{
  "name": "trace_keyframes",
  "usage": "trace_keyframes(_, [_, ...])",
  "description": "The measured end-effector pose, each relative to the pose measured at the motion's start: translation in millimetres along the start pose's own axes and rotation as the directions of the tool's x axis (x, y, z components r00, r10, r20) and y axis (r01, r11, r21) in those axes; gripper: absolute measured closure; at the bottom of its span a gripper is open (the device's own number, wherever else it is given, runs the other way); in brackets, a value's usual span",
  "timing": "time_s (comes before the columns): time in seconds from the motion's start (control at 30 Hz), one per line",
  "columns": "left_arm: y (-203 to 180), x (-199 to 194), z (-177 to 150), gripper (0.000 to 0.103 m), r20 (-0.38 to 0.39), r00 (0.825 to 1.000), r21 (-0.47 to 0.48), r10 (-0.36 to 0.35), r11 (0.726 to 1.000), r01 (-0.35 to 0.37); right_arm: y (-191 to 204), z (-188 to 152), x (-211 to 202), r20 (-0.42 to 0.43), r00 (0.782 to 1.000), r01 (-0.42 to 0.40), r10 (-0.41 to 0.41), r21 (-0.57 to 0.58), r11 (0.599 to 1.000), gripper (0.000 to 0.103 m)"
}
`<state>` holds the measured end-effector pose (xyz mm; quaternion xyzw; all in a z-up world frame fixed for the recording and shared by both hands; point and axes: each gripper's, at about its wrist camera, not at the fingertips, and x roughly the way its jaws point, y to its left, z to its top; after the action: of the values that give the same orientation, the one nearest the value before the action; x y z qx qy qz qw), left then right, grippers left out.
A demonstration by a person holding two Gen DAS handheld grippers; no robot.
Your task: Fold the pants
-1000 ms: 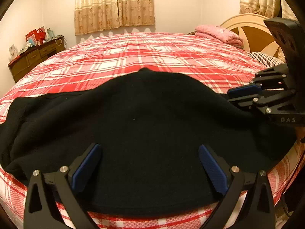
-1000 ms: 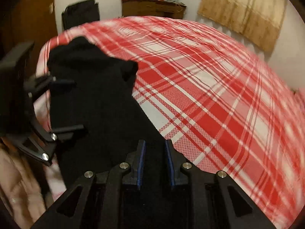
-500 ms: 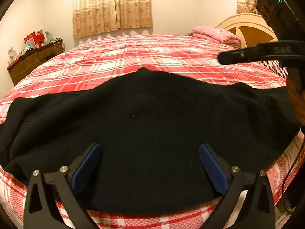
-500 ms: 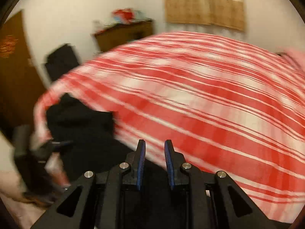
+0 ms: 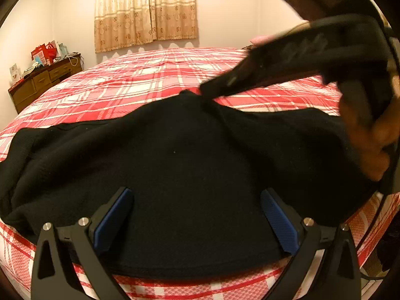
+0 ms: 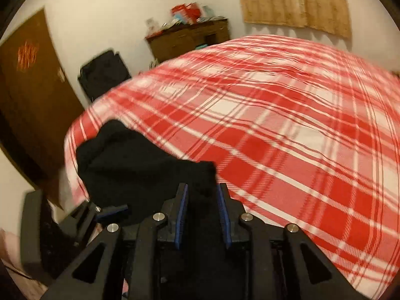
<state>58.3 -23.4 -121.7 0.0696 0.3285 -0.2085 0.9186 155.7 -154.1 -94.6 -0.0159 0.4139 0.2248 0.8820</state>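
Since the earlier frames, the right tool (image 6: 202, 215) has swung up from the pants' right end and across toward the far middle of the garment, and its blue pads, nearly touching before, now stand a little apart with a peak of black cloth rising between them. Whether that cloth is actually pinched I cannot tell; motion blur hides the contact.

From the left wrist view the right tool (image 5: 207, 90) reaches in from the upper right, its tip just at the raised point on the far edge of the black pants (image 5: 175, 165), and a ridge of fabric runs from that point down toward the person's hand (image 5: 372, 135). That ridge suggests the cloth is being drawn toward the middle to start a fold.

The pants lie spread sideways along the near edge of the bed (image 5: 155, 75), on the red plaid cover, with the left end bunched and slightly thicker. Lying close to the edge probably keeps the whole length within both hands' reach.

The left tool (image 5: 197, 217) sits low over the near hem, its pads wide apart and straddling the cloth without gripping. It seems parked there to be ready to pin or take the near edge while the right side is carried over.

A wooden dresser (image 5: 42, 80) and curtains (image 5: 146, 12) stand well apart beyond the bed.
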Motion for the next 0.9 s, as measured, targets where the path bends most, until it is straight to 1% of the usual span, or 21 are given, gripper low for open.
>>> trace_keyframes(0.03, [0.2,-0.2,0.2,0.000,0.000,1.000,0.000,-0.001,1.000,0.001,5.7,-1.0,21.5,-0.060,0.995,0.071,-0.075,-0.060,0.996,0.079])
trace_keyframes(0.07, [0.1,-0.7,-0.4,0.000,0.001,1.000,0.001,-0.001,1.000,0.001,8.0,-1.0,30.5,-0.048,0.991,0.119,-0.124,-0.095,0.988,0.078])
trace_keyframes(0.1, [0.5,-1.1,-0.4,0.000,0.003,1.000,0.001,-0.003,1.000,0.003,5.6,0.4,33.1,-0.028,0.991,0.129,-0.132,-0.100,0.987,0.076])
trace_keyframes(0.17, [0.8,-1.7,-1.5,0.000,0.006,1.000,0.003,-0.006,1.000,0.006,-13.8,12.8,34.1,-0.040,0.997,0.074,-0.073,0.016,0.997,0.076])
trace_keyframes(0.2, [0.5,-1.9,-2.1,0.000,0.008,1.000,0.005,-0.006,1.000,0.006,-28.1,16.3,28.0,-0.018,1.000,0.018,-0.017,0.113,0.993,0.076])
trace_keyframes(0.23, [0.7,-2.1,-2.0,0.000,0.008,1.000,0.006,-0.006,1.000,0.006,-39.4,18.2,16.5,0.025,1.000,-0.015,0.010,0.192,0.981,0.076])
trace_keyframes(0.27, [0.5,-2.1,-1.9,0.000,0.008,1.000,0.007,-0.008,1.000,0.008,-49.2,17.5,4.4,0.066,0.998,-0.015,-0.001,0.248,0.969,0.076])
trace_keyframes(0.33, [0.3,-3.4,-3.7,0.000,0.016,1.000,0.007,-0.012,1.000,0.012,-60.7,11.7,-27.0,0.128,0.991,-0.003,-0.037,0.294,0.956,0.076])
trace_keyframes(0.4, [-1.0,-4.8,-6.3,0.000,0.023,1.000,0.010,-0.012,1.000,0.012,-63.7,-9.5,-69.7,0.174,0.980,0.038,-0.095,0.307,0.951,0.073])
trace_keyframes(0.47, [-1.6,-5.8,-6.6,0.000,0.026,1.000,0.011,-0.012,1.000,0.012,-61.3,-31.2,-97.4,0.170,0.977,0.070,-0.127,0.306,0.949,0.073])
trace_keyframes(0.53, [-1.4,-7.5,-6.1,0.000,0.030,0.999,0.008,-0.017,1.000,0.017,-54.1,-65.7,-124.4,0.142,0.971,0.141,-0.192,0.307,0.941,0.073])
trace_keyframes(0.6, [-1.3,-11.0,-4.2,0.000,0.033,0.999,0.011,-0.021,1.000,0.020,-47.7,-98.6,-141.9,0.103,0.957,0.228,-0.272,0.316,0.921,0.073])
trace_keyframes(0.63, [-0.9,-14.0,-2.7,0.000,0.036,0.999,0.009,-0.019,1.000,0.018,-42.7,-117.2,-145.2,0.076,0.944,0.282,-0.321,0.317,0.906,0.073])
trace_keyframes(0.7, [1.6,-21.2,0.9,0.000,0.061,0.998,-0.004,-0.016,1.000,0.016,-39.2,-145.6,-153.3,0.037,0.922,0.355,-0.386,0.318,0.879,0.073])
trace_keyframes(0.73, [1.5,-24.6,2.7,0.000,0.075,0.997,-0.010,-0.017,1.000,0.018,-40.5,-160.9,-152.9,0.015,0.917,0.372,-0.399,0.333,0.866,0.073])
trace_keyframes(0.77, [0.9,-28.7,4.9,0.000,0.089,0.996,-0.018,-0.022,1.000,0.023,-45.4,-174.5,-148.5,-0.019,0.919,0.372,-0.393,0.365,0.853,0.072])
trace_keyframes(0.8, [-0.3,-31.9,7.1,0.000,0.094,0.995,-0.022,-0.027,0.999,0.030,-48.2,-182.5,-147.6,-0.007,0.923,0.358,-0.386,0.389,0.849,0.072])
trace_keyframes(0.83, [-2.6,-34.1,8.6,0.000,0.092,0.995,-0.021,-0.033,0.999,0.035,-49.2,-186.5,-150.6,0.039,0.920,0.339,-0.390,0.420,0.842,0.072])
trace_keyframes(0.9, [-7.3,-36.4,8.9,0.000,0.085,0.996,-0.010,-0.035,0.999,0.036,-52.0,-181.9,-157.1,0.048,0.927,0.309,-0.371,0.461,0.832,0.067])
